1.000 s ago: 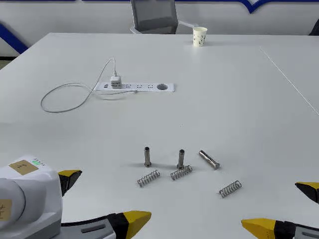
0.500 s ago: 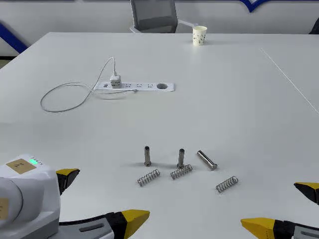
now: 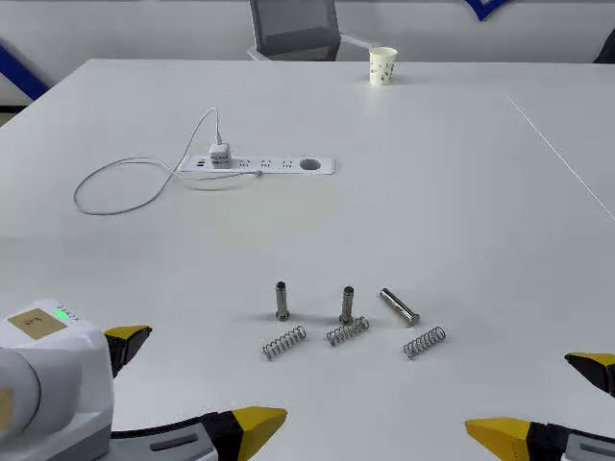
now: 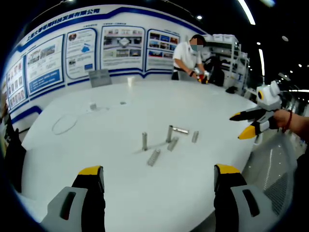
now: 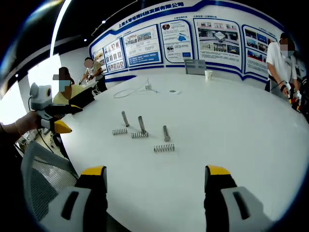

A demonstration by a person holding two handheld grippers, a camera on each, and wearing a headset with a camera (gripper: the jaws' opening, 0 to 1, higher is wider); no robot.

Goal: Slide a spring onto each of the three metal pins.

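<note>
On the table [image 3: 480, 192], the rightmost spring [image 3: 424, 341] has rolled nearer the lying pin [image 3: 398, 305]. All three pins remain bare. The left gripper [image 4: 159, 169] and right gripper [image 5: 154, 169] hover with fingers wide and empty, so threading has not yet begun.

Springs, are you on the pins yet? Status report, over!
Left gripper open, right gripper open, both short of the parts. Three springs loose on table, none on pins. One pin lies flat. Nothing blocking.

There are 3 short silver metal pins [image 3: 282, 300] [image 3: 347, 303] [image 3: 399, 306], 3 small coiled wire springs [image 3: 284, 342] [image 3: 348, 331] [image 3: 424, 341], 1 long white power strip [image 3: 259, 165] and 1 pale paper cup [image 3: 382, 66].
</note>
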